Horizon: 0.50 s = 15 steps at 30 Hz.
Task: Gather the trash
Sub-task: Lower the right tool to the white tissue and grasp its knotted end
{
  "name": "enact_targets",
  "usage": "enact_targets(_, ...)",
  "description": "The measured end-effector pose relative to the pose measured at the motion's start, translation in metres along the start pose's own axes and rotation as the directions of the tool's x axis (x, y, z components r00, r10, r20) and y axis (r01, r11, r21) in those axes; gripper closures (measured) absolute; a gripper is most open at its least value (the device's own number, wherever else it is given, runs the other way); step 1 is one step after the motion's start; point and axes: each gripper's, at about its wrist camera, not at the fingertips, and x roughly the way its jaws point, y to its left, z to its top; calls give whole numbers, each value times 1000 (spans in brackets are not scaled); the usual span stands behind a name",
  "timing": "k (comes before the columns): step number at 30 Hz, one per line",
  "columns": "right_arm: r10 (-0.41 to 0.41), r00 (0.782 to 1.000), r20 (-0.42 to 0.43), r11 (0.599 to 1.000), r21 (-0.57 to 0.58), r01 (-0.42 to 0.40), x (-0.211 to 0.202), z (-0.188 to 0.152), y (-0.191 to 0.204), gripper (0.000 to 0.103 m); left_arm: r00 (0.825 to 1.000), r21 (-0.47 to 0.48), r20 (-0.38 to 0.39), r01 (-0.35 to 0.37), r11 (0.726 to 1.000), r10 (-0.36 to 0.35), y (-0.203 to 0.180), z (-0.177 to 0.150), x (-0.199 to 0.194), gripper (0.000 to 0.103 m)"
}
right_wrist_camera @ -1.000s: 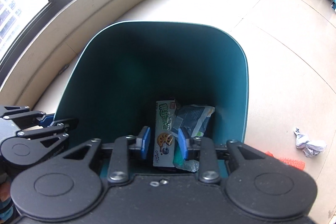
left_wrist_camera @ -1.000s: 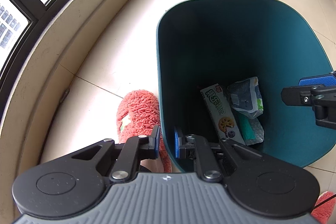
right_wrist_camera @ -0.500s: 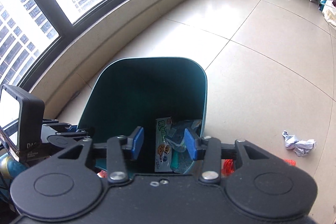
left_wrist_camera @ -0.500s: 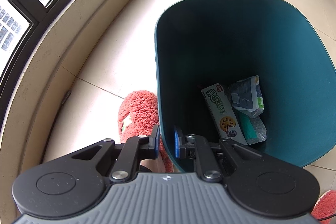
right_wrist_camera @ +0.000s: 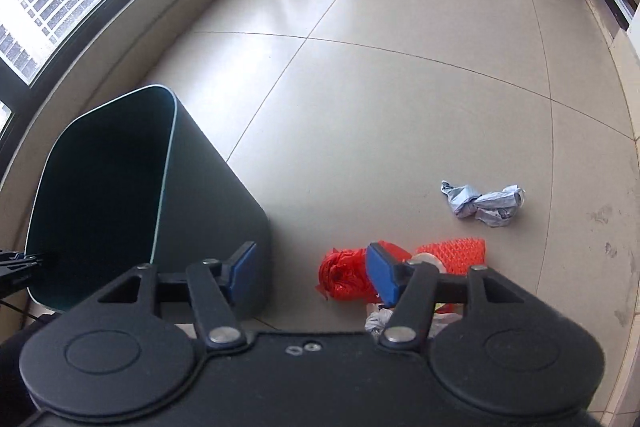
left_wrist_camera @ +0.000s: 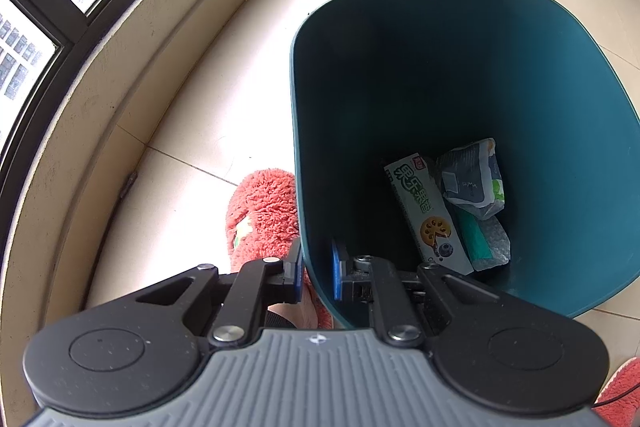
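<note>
The right hand-held gripper [right_wrist_camera: 310, 273], jaws opening and empty, has swung off the dark teal plastic bin [right_wrist_camera: 208, 187] toward red mesh trash [right_wrist_camera: 344, 273] on the floor (next pickup, likely). The left hand-held gripper [left_wrist_camera: 316, 269] stays clamped on the bin's rim.

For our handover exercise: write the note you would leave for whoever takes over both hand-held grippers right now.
Left hand-held gripper: shut on the teal bin's rim, steadying it.
Right hand-held gripper: empty, jaws opening, beside the bin over the floor trash.
Done: biscuit box and wrappers lie in the bin.
Left: red mesh bundle, orange netting, crumpled paper, and a pale scrap partly hidden behind the right finger.
</note>
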Motion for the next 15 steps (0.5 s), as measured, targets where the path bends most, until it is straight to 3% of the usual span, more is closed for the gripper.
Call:
enact_targets(8, -72, 991, -116, 989, 122, 86, 67, -20, -59, 22, 1000, -2, -17, 5, 1000, -5, 0, -1, 4, 90)
enact_targets(15, -42, 971, -235, 963, 249, 102, 125, -54, -82, 21, 1000, 13, -17, 2, 1000, -1, -3, -3, 6, 90)
